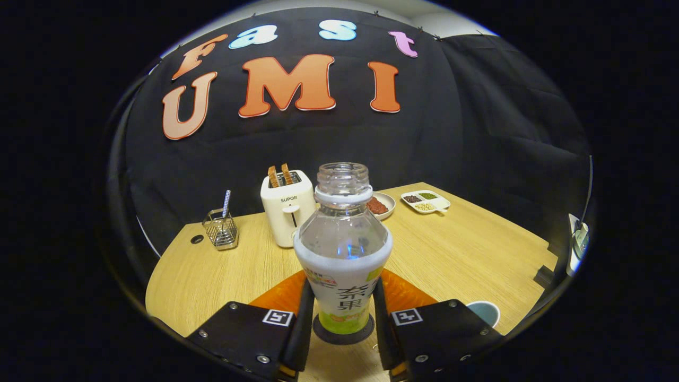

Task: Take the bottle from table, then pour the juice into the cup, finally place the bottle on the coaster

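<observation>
Gripper fingers are pinching the uncapped bottle, seemingly on the dark coaster, so you're wanting to be spreading them gently, keeping it upright.

Light wood table, grain running lengthwise, small round cable hole near its 9 o'clock edge. Black cloth wall hangs in soft folds behind the table from 10 to 2 o'clock. Pale ceiling strip at 12 o'clock; lighting dim, even.
</observation>
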`<state>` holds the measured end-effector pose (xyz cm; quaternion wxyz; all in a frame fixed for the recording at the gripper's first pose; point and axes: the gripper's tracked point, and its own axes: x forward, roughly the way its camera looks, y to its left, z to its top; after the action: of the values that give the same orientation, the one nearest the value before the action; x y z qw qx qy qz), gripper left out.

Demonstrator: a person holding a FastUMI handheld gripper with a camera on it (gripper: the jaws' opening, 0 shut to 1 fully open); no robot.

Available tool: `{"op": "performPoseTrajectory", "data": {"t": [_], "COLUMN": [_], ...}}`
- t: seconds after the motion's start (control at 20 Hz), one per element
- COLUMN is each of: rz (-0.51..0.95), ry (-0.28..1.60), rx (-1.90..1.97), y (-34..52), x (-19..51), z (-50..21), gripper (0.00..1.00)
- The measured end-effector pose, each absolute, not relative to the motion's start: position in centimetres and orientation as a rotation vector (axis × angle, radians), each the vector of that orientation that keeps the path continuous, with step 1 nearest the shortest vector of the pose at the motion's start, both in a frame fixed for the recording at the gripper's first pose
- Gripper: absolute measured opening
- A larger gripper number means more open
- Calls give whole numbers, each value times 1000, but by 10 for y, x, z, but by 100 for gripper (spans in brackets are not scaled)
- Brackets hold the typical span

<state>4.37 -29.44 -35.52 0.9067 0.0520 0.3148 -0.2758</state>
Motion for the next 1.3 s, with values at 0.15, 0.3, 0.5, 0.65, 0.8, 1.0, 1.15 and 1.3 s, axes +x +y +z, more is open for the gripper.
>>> {"op": "performPoseTrajectory", "data": {"t": [0.15,0.3,0.5,0.65,0.8,1.0,1.15,1.3], "rz": [-576,-578,-563,-562,-562,-560,-554,-555], "ry": [661,693,715,714,703,686,698,725], "rx": [108,88,65,59,62,57,56,35], "y": [-296,-295,-292,-290,-288,-286,-281,-279], "x": [45,43,45,44,44,41,38,30], "z": [-366,-379,-389,-394,-391,-390,-396,-404], "gripper": [53,53,53,57,60,64,66,67]}}
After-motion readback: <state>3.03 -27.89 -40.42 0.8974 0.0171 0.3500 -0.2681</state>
